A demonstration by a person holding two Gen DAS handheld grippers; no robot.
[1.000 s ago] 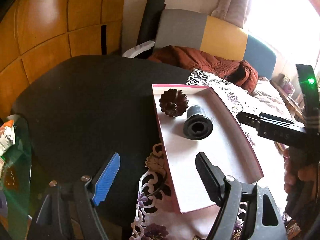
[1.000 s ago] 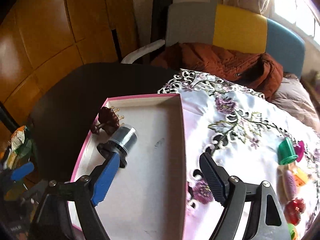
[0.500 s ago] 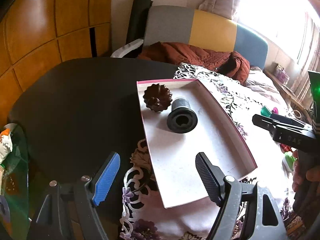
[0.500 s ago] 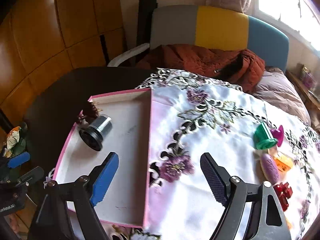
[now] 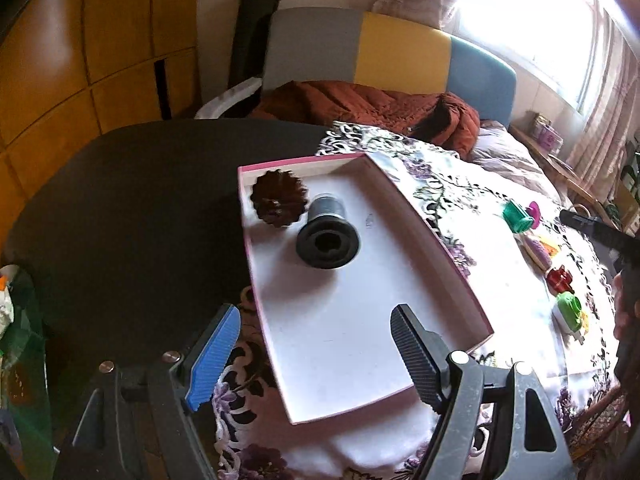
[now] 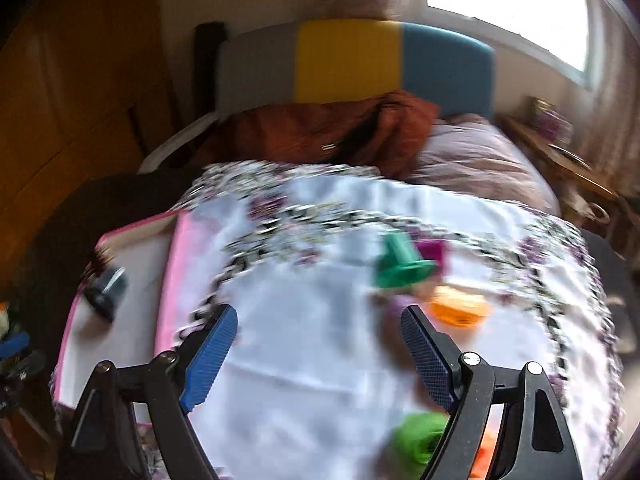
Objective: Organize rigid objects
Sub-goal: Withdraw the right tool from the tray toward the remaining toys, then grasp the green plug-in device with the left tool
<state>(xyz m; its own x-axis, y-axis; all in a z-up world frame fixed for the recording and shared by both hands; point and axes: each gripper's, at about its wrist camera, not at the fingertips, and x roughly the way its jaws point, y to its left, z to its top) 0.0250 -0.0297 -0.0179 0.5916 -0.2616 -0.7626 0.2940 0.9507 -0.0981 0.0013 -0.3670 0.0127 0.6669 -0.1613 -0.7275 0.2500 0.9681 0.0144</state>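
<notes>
Floral tablecloth (image 6: 320, 360) under both grippers: left gripper (image 5: 316, 356) spread empty over the tray (image 5: 360, 340), right gripper (image 6: 320, 356) spread empty beside toys (image 6: 400, 264).

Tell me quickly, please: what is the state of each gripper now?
Left gripper: open, holding nothing, above the pink-edged box.
Right gripper: open, holding nothing, above the tablecloth.

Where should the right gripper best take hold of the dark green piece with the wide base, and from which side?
Probably the narrower body of the dark green piece, above its flared base, coming from above. The magenta piece touches one side, so set the fingers across the free sides. The right gripper is open.
</notes>
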